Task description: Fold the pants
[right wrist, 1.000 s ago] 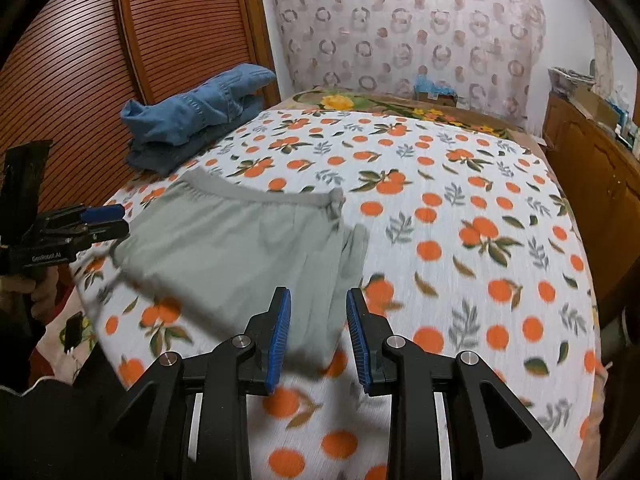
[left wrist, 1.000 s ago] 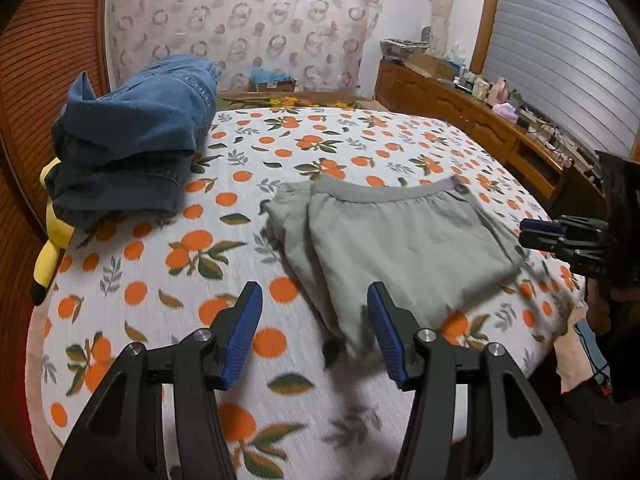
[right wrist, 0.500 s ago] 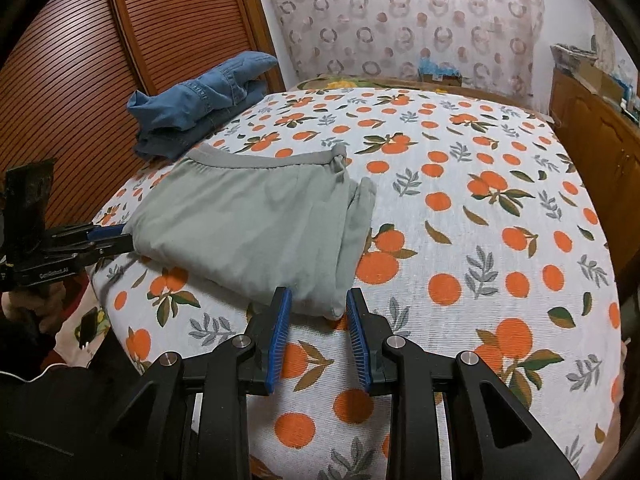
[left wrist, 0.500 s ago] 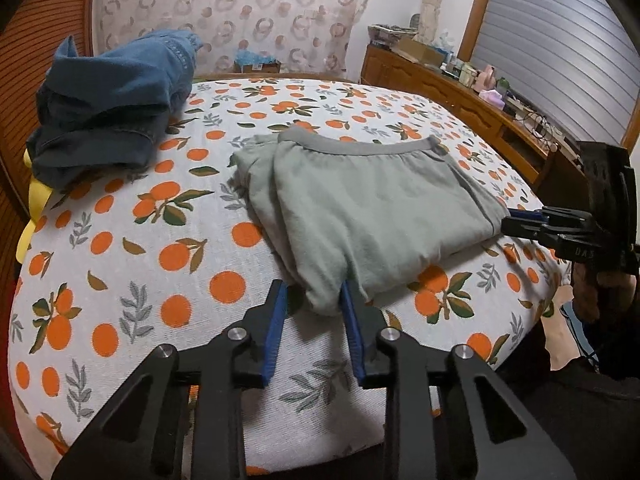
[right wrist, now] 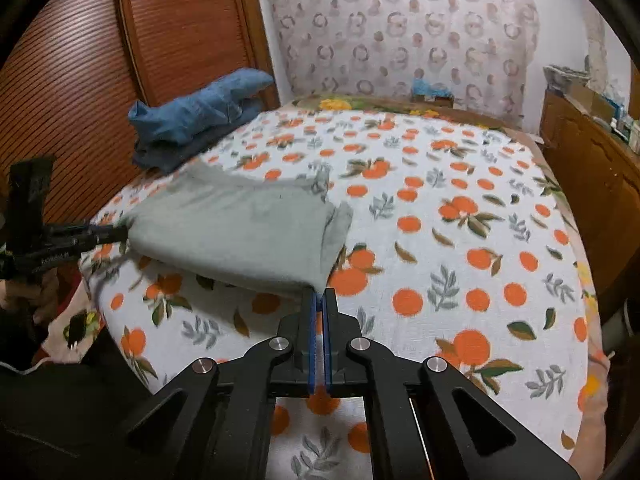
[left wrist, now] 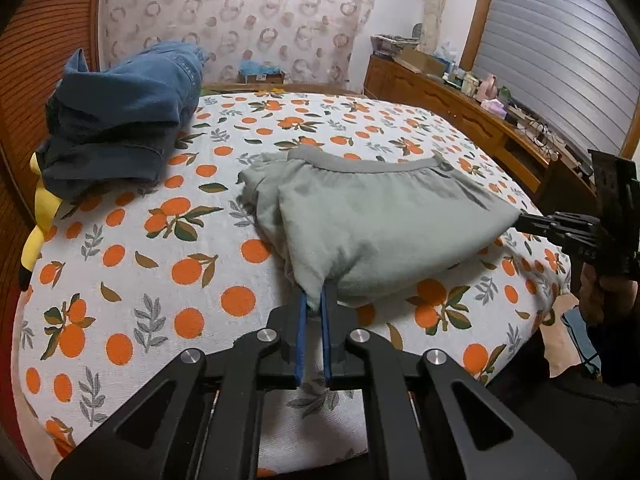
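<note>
The grey-green pants (left wrist: 380, 216) lie folded on the orange-print bed sheet (left wrist: 160, 280), waistband towards the headboard. My left gripper (left wrist: 314, 304) is shut on the near left corner of the pants. My right gripper (right wrist: 319, 296) is shut on the other near corner of the pants (right wrist: 240, 232). The near edge of the pants is lifted a little off the sheet between the two grippers. The right gripper also shows in the left wrist view (left wrist: 524, 222), and the left gripper in the right wrist view (right wrist: 120, 232).
A pile of folded blue jeans (left wrist: 120, 116) lies at the far left of the bed, with a yellow toy (left wrist: 40, 216) under it. A wooden sideboard (left wrist: 460, 112) with clutter stands on the right. A wooden wardrobe (right wrist: 80, 80) stands on the left.
Both grippers moved in to the near corners of the pants and closed on them. The near edge of the pants has lifted slightly.
</note>
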Demonstrator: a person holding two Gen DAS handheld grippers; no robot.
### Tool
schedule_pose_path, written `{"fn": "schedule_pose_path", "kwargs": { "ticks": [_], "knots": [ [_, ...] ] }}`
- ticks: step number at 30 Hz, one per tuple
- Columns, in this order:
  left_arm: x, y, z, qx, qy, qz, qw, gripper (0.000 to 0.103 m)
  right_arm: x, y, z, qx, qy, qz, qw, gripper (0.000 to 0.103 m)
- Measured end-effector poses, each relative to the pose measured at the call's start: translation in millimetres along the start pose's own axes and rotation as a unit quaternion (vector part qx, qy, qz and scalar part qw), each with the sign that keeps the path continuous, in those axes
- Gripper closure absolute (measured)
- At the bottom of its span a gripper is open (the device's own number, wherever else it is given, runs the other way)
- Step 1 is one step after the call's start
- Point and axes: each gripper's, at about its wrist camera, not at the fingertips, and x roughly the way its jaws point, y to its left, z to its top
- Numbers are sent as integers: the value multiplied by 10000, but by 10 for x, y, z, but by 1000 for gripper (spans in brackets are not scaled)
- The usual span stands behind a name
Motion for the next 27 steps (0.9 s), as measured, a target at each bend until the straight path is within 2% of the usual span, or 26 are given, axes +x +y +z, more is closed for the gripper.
{"fn": "schedule_pose_path", "kwargs": {
  "ticks": [7, 9, 12, 14, 17, 18, 19, 20, 22, 25, 27],
  "knots": [
    [33, -36, -9, 83, 156, 13, 9998, 95, 32, 13, 31, 37, 46, 88, 9999, 101],
    [16, -43, -2, 91, 152, 40, 9998, 92, 17, -7, 43, 90, 19, 107, 9999, 101],
    [-5, -52, 28, 139, 119, 141, 9997, 77, -38, 6, 48, 70, -6, 114, 9999, 101],
    [-18, -41, 60, 170, 65, 251, 9995, 57, -67, 18, 48, 32, 5, 124, 9999, 100],
    [-35, -4, 116, 145, 2, 237, 9996, 46, -123, 32, 67, -18, -33, 17, 10000, 97],
    [-33, 0, 134, 141, -1, 262, 9996, 42, -141, 23, 77, -3, -44, 17, 10000, 95],
    [-30, 5, 161, 139, -19, 288, 9995, 33, -155, 11, 86, 29, -64, 5, 10000, 88],
    [-28, 9, 184, 139, -48, 288, 9995, 31, -169, -4, 92, 67, -88, -10, 9999, 84],
    [10, 19, 243, 141, -60, 259, 9995, 31, -169, -22, 112, 125, -121, 9, 9998, 71],
    [98, 19, 321, 186, -56, 320, 9993, 29, -109, -38, 162, 188, -120, 49, 9997, 60],
    [167, 24, 367, 203, -30, 343, 9992, 29, -50, -40, 206, 214, -105, 79, 9997, 58]
  ]
}}
